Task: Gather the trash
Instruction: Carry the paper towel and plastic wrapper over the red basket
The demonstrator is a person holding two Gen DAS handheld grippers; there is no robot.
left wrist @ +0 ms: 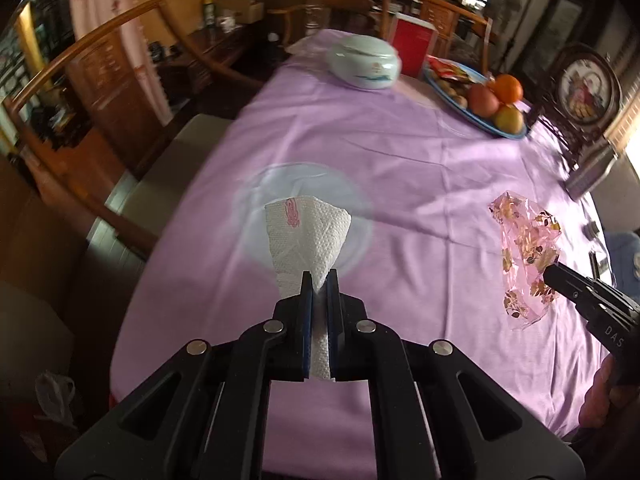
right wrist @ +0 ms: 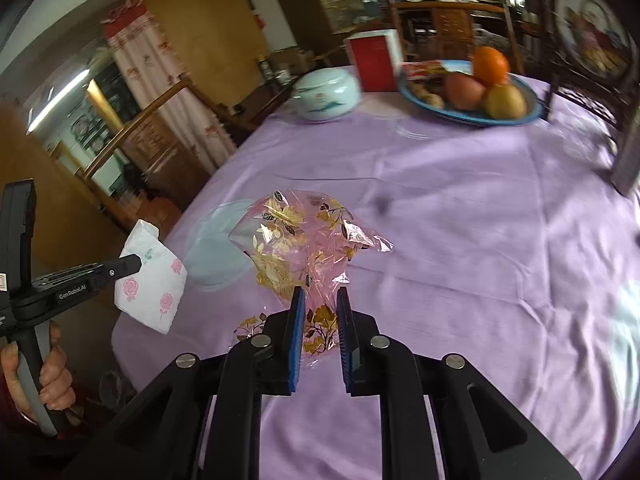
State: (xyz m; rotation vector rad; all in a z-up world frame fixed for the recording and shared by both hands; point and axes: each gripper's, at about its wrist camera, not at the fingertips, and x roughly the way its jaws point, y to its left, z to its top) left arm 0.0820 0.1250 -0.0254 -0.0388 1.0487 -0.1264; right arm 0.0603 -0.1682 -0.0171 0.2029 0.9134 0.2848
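- Left wrist view: left tongs [left wrist: 319,280] nearly closed, pinching a white paper napkin [left wrist: 306,236] with a pink print; napkin fans out past the tips and runs back between the blue pads [left wrist: 307,312].
- Napkin is held up over the near-left part of the desk [left wrist: 400,168], which has a purple cloth; a clear plate [left wrist: 248,200], blurred, lies on the cloth right behind it.
- At right, right tongs [left wrist: 554,274] come in from the right edge, tips at a pink cellophane wrapper [left wrist: 528,256] with gold leaf print; how far open cannot be told from here.
- Far side of desk: pale lidded bowl [left wrist: 364,62], red box [left wrist: 412,46] behind it, blue fruit dish [left wrist: 508,130] at far right with an orange [left wrist: 508,88] and other fruit.
- Wooden chair [left wrist: 80,72] at far left, beside the desk.
- Right wrist view: right tongs [right wrist: 322,300] partly open, a narrow gap between the pads, with the wrapper [right wrist: 300,240] bunched between them and standing up above the cloth; grip looks loose, firm clamp cannot be told.
- Wrapper sits over the near-middle of the desk [right wrist: 460,220]; plate [right wrist: 208,248] just left of it.
- Left tongs [right wrist: 136,263] enter from the left, closed on the napkin [right wrist: 150,284], which hangs past the desk's left edge, well apart from the wrapper.
- A hand [right wrist: 48,368] grips the left handle at near left.
- Bowl [right wrist: 326,96], red box [right wrist: 374,64], fruit dish [right wrist: 516,118] on the far side.
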